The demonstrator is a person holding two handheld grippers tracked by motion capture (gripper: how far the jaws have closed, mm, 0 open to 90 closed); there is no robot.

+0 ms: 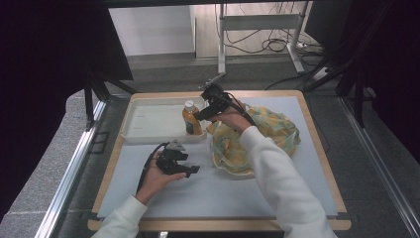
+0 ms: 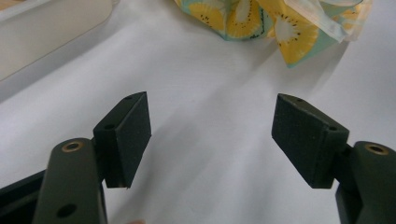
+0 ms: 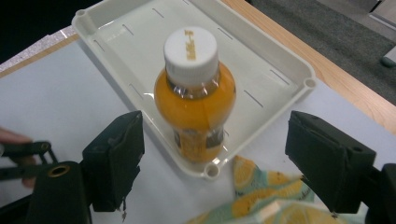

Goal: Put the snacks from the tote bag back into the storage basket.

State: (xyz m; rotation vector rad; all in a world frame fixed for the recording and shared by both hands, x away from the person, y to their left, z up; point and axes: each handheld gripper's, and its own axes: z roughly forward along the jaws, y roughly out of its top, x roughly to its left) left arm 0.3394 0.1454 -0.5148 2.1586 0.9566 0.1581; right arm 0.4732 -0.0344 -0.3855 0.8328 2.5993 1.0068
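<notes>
Table (image 1: 218, 193) | bottle (image 3: 196, 98) upright in tray (image 3: 280, 79); right claw (image 3: 215, 158) open, apart

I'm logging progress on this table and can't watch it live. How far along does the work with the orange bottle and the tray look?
Done: the orange bottle stands upright in the white tray, near its corner. In hand: nothing; the right gripper is open just behind the bottle, its pads clear of it. The left gripper is open over bare table. Left: perhaps the fruit-print bag beside the tray; whether more is inside can't be told.
</notes>
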